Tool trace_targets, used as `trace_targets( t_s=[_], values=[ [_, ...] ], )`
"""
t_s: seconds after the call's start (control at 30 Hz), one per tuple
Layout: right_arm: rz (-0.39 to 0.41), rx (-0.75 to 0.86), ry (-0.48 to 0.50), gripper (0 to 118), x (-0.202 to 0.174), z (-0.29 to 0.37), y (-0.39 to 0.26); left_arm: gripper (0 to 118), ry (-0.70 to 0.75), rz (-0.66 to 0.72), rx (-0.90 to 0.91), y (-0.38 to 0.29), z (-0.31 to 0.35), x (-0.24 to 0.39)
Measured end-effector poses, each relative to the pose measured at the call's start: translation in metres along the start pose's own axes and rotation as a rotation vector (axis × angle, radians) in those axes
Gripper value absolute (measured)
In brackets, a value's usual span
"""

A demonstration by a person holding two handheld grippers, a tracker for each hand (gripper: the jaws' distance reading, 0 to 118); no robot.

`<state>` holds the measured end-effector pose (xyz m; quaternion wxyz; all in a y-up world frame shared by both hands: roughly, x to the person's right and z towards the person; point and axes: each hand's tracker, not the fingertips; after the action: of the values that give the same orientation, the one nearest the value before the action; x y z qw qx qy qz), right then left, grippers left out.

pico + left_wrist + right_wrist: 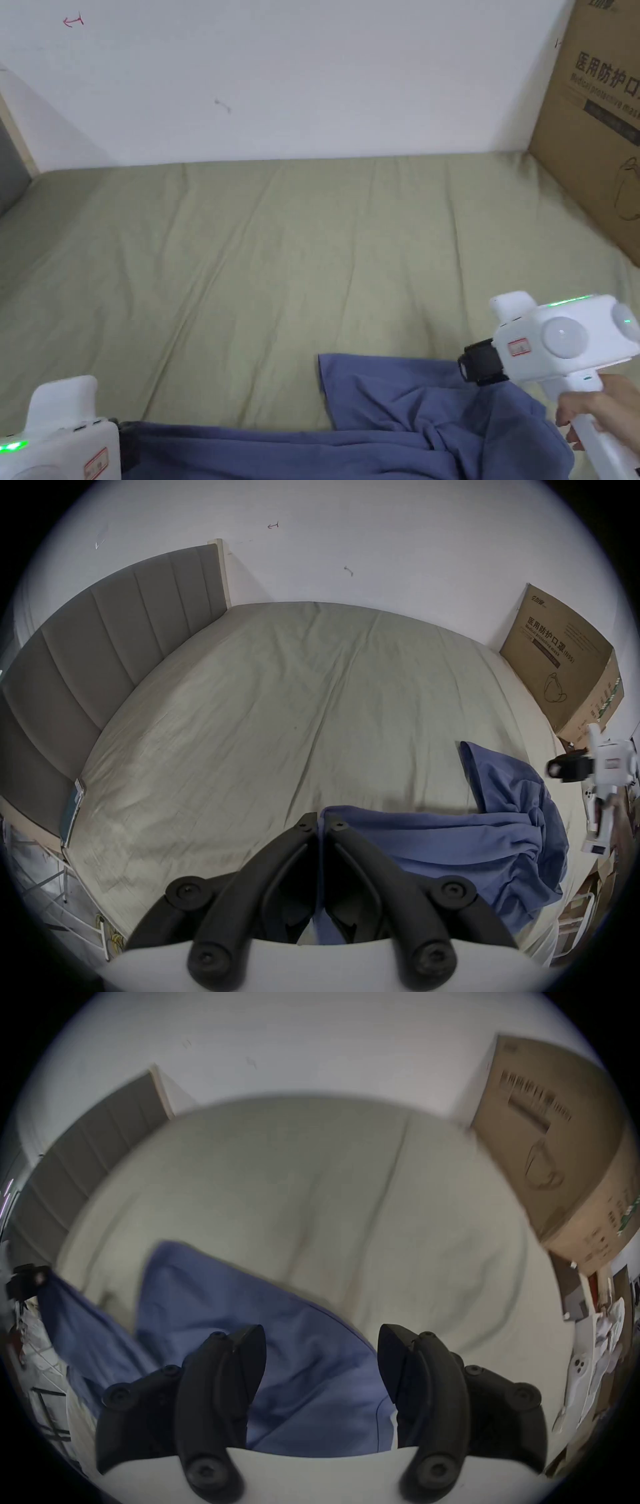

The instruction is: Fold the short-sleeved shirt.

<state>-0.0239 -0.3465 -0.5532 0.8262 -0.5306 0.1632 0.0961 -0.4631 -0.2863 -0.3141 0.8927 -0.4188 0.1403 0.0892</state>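
Note:
A blue short-sleeved shirt [400, 412] lies crumpled along the near edge of the bed. In the left gripper view my left gripper [320, 821] is shut on an edge of the shirt [433, 840], with cloth pinched between the two black jaws. Its white body [56, 437] sits at the bottom left of the head view. My right gripper [322, 1342] stands open just above the shirt [304, 1366], nothing between its jaws. A hand holds it at the right, over the bunched end of the cloth [484, 369].
The bed carries a wrinkled pale green sheet [281, 250] with wide free room behind the shirt. A large cardboard box [594, 125] leans at the far right corner. A grey padded headboard [86, 646] runs along the left side, against the white wall.

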Motion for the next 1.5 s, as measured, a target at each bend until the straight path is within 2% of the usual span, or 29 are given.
trace_targets(
  t_s=[0.07, 0.1, 0.17, 0.2, 0.23, 0.27, 0.3, 0.4, 0.53, 0.57, 0.67, 0.8, 1.0, 1.03, 1.17, 1.27, 1.3, 1.4, 1.5],
  values=[
    [-0.007, -0.102, -0.013, 71, 0.004, -0.033, -0.001, 1, -0.005, 0.005, 0.003, 0.001, -0.002, 0.0],
    [-0.036, -0.128, -0.018, 70, 0.005, -0.042, -0.004, 1, -0.001, 0.007, 0.0, 0.0, -0.005, 0.0],
    [-0.065, -0.066, 0.005, 68, 0.008, -0.04, -0.004, 1, 0.007, 0.0, -0.012, -0.001, -0.008, -0.001],
    [-0.078, -0.072, 0.009, 61, 0.007, -0.035, -0.001, 1, 0.008, -0.001, -0.013, 0.0, -0.009, -0.001],
    [-0.049, -0.065, 0.01, 40, 0.005, -0.031, 0.001, 1, 0.009, -0.002, -0.015, 0.0, -0.01, -0.001],
    [-0.006, -0.049, -0.005, 1, 0.002, -0.023, -0.001, 1, 0.012, -0.002, -0.021, 0.0, -0.009, -0.001],
    [-0.01, -0.045, 0.005, 1, -0.002, -0.019, -0.001, 1, 0.015, -0.001, -0.019, 0.0, -0.008, -0.001],
    [0.058, -0.026, -0.07, 1, -0.014, -0.014, -0.006, 1, 0.023, -0.002, -0.007, 0.005, -0.002, -0.001],
    [-0.078, 0.061, 0.012, 1, 0.002, 0.036, 0.004, 1, 0.04, -0.023, 0.046, 0.023, 0.014, -0.004],
    [-0.09, 0.105, 0.001, 1, 0.006, 0.053, 0.008, 1, 0.046, -0.017, 0.055, 0.03, 0.019, -0.005],
    [-0.097, 0.217, -0.041, 1, 0.021, 0.114, 0.023, 1, 0.062, 0.009, 0.137, 0.061, 0.042, -0.008],
    [-0.082, 0.361, -0.069, 1, 0.041, 0.202, 0.033, 1, 0.101, -0.031, 0.289, 0.102, 0.08, -0.002],
    [-0.148, 0.521, -0.079, 1, 0.064, 0.309, 0.048, 1, 0.081, -0.024, 0.404, 0.166, 0.13, 0.013],
    [-0.137, 0.532, -0.082, 1, 0.063, 0.323, 0.051, 1, 0.074, -0.028, 0.423, 0.177, 0.138, 0.016],
    [-0.155, 0.575, -0.107, 1, 0.065, 0.358, 0.077, 1, 0.069, -0.035, 0.508, 0.217, 0.16, 0.026],
    [-0.233, 0.628, -0.066, 1, 0.069, 0.375, 0.106, 1, 0.09, -0.02, 0.525, 0.253, 0.161, 0.029],
    [-0.268, 0.644, -0.079, 1, 0.07, 0.379, 0.119, 1, 0.09, -0.015, 0.533, 0.267, 0.16, 0.029],
    [-0.309, 0.659, -0.114, 1, 0.072, 0.386, 0.16, 1, 0.06, 0.02, 0.55, 0.306, 0.165, 0.028],
    [-0.339, 0.676, -0.12, 1, 0.07, 0.399, 0.2, 1, 0.11, -0.021, 0.595, 0.341, 0.175, 0.035]
  ],
)
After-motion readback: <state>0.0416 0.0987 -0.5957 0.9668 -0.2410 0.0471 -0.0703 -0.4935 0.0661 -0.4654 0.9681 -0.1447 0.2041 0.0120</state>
